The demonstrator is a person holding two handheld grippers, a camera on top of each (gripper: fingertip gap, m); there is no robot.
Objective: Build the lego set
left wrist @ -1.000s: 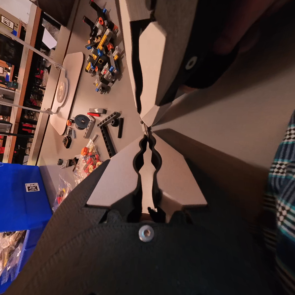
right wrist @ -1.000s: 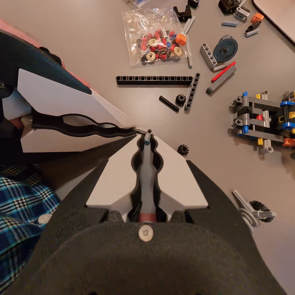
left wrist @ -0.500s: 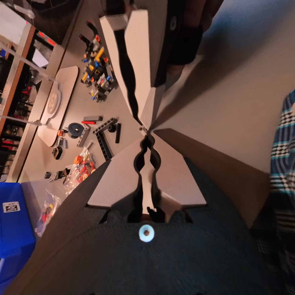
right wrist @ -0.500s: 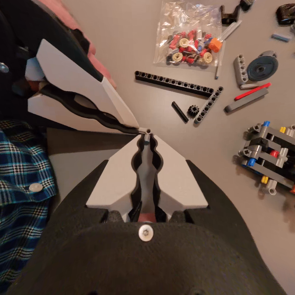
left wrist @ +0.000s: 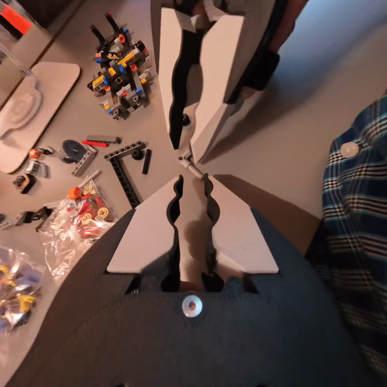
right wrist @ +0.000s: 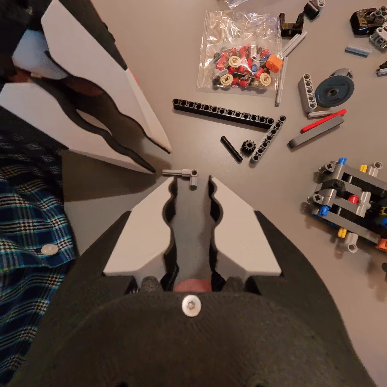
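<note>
grey connector point(right wrist: 184, 173): we see it between both tong tips, over the surface point(right wrist: 167, 62)
right tongs point(right wrist: 192, 177): spread, gripping nothing
left tongs point(left wrist: 193, 177): spread, one tip at the connector's pin end
half-built model point(right wrist: 354, 205): well apart, to our right

Two hand-held grippers in matte black and pale grey, worked by a person in a plaid shirt.

The left gripper point(left wrist: 192, 178) and right gripper point(right wrist: 191, 178) each have a textured black body with one silver screw point(right wrist: 191, 305), pale grey wedge-shaped fingers point(right wrist: 240, 230) and wavy black jaws. The shirt point(right wrist: 31, 219) is blue, teal and white check, with a pale button point(right wrist: 49, 249).
</note>
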